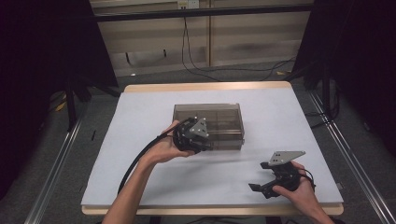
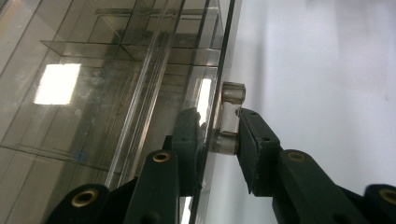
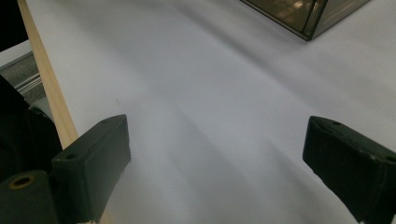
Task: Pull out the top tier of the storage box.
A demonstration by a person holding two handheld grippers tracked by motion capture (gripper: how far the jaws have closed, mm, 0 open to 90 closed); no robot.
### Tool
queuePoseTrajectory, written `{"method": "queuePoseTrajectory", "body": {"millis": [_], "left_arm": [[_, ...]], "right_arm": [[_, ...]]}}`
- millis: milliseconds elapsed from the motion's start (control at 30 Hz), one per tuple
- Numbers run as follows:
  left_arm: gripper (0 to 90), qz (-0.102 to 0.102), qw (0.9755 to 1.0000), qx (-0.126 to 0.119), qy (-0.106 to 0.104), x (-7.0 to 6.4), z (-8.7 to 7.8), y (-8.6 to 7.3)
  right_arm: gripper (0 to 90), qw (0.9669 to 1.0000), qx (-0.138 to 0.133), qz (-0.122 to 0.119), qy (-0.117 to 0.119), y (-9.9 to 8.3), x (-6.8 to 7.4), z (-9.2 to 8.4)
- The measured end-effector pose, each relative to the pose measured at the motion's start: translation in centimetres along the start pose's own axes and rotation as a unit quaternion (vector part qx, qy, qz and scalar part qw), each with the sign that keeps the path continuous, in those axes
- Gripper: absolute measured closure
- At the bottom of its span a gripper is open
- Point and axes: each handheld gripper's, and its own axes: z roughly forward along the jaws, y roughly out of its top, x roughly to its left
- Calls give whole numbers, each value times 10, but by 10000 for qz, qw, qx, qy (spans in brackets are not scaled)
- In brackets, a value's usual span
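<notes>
One clear box (image 1: 208,125), smoky acrylic with inner dividers, sits near the middle of the white surface (image 1: 140,140). In the left gripper view a small clear knob (image 2: 229,119) stands out from its front panel, and my left gripper (image 2: 219,133) has its fingers (image 2: 254,144) closed down on it: one pad presses the knob's outer face, the other lies against the panel just behind. I judge the step in hand to be the grip on the handle, taken but not yet pulled. Next move calls for a straight, steady draw away from the box, and the box may slide unless braced. My right gripper (image 1: 275,179) rests near the front right edge of the surface, well apart from the box, fingers wide apart and holding nothing. Count: one box, one knob, two grippers.
</notes>
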Motion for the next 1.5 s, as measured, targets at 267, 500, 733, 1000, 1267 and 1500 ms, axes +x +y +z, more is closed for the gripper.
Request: {"method": "queuePoseTrajectory", "body": {"millis": [267,500,733,1000,1267,1500], "left_arm": [[717,51,9998,-28,-200,-1,-2,0],[725,50,9995,8,-313,-4,-3,0],[732,4,9990,-6,-453,-7,-5,1],[742,70,9984,28,-567,-11,-6,1],[746,45,9976,129,-671,-15,-8,1],[755,80,9972,152,-728,-20,-7,3]], "right_arm": [[77,10000,-17,0,-2,0,0,-1],[77,10000,-26,0,8,0,0,-1],[78,10000,-35,-4,-7,0,0,-1],[77,10000,-35,4,-9,0,0,-1],[77,10000,-27,5,2,0,0,-1],[77,10000,-30,-3,-8,0,0,-1]]}}
